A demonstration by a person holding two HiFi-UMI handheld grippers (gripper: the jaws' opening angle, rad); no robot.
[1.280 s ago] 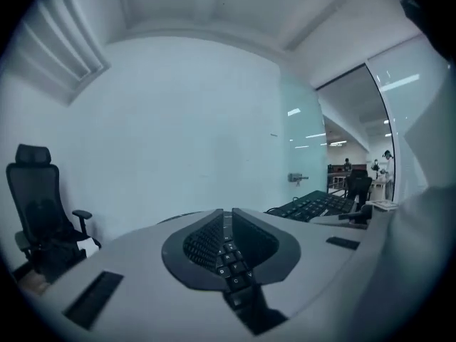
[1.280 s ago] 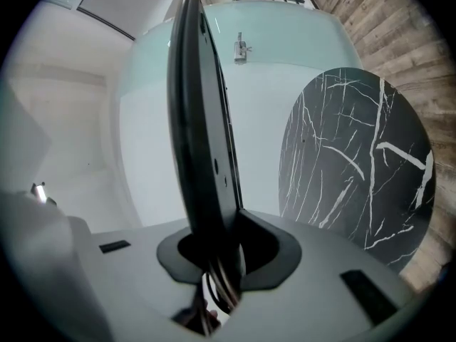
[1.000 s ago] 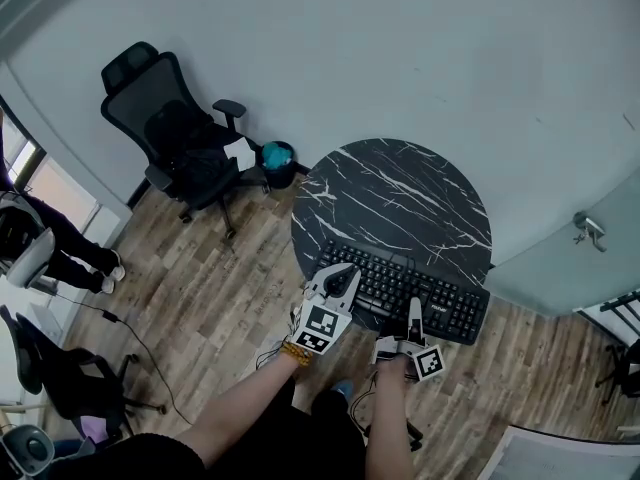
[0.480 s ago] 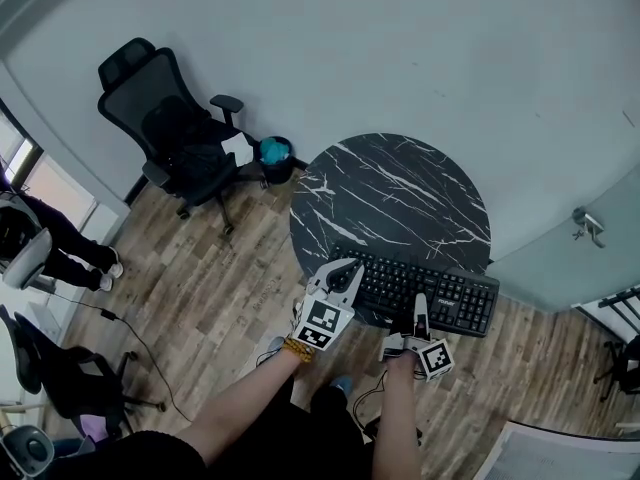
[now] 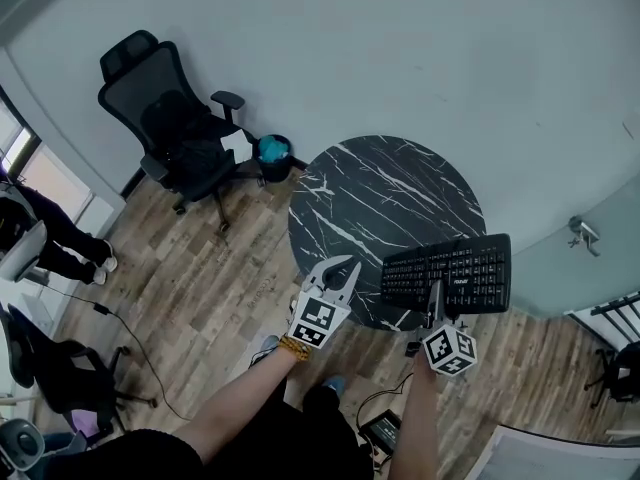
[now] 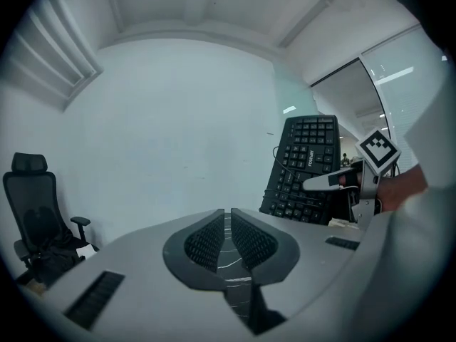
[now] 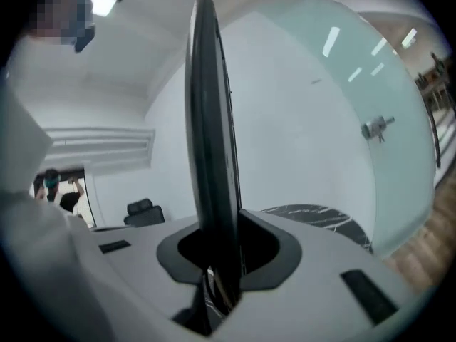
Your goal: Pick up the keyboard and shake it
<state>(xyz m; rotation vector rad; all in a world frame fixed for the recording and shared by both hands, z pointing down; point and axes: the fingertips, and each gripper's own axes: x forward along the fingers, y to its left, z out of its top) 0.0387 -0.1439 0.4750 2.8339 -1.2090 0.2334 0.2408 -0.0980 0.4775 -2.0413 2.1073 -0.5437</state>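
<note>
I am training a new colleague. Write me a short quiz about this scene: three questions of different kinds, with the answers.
1. True or false: the keyboard lies flat on the round table.
2. What is between the jaws of the left gripper?
3. Which one holds the keyboard? A. left gripper B. right gripper C. both

Key: 1. False; it is lifted and tilted up. 2. Nothing; the jaws are almost together. 3. B, clamped on its edge.

You have open room across the round table (image 5: 360, 203); only the lifted keyboard (image 5: 447, 273) overhangs its near right edge. Behind it the wall (image 5: 400, 58) closes the far side; the chair (image 5: 170, 128) and bin (image 5: 274, 154) stand off its left.
</note>
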